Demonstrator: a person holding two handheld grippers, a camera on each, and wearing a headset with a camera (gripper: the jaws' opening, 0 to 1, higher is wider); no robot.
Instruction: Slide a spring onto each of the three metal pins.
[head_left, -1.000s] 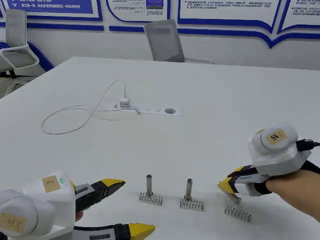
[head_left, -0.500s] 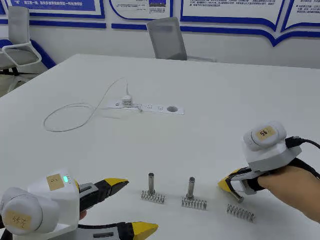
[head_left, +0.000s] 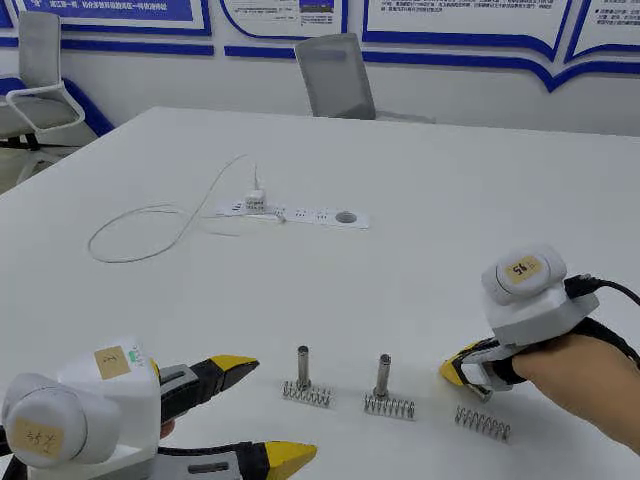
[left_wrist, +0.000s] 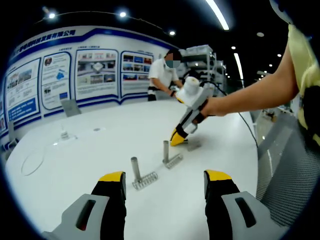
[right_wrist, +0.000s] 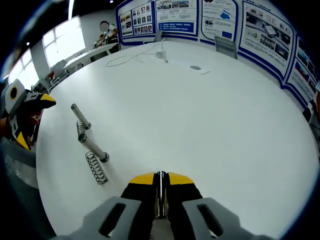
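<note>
We see one pin (head_left: 302, 360) and a second pin (head_left: 382, 370) standing upright side by side on the table (head_left: 420, 200). A first spring (head_left: 304, 394) and a second spring (head_left: 389, 406) lie at their feet. A third spring (head_left: 482, 422) lies loose to their right, just beside the right gripper (head_left: 455, 373). That gripper's jaws are pressed together on a thin metal rod, the third pin (right_wrist: 160, 192). We make out little of it, since the jaws cover most of its length.

The left gripper (head_left: 262, 412) sits at the near left with its jaws spread wide around nothing. Its body is cut off by the head view's bottom edge.

The table is plain white. Farther back lies a power strip (head_left: 300, 215) with a looping white cable (head_left: 140, 225). Beyond stand a grey chair (head_left: 335, 75) and blue-and-white boards (head_left: 450, 25), their text too small for us to read. A person (left_wrist: 162, 75) stands in the background.
</note>
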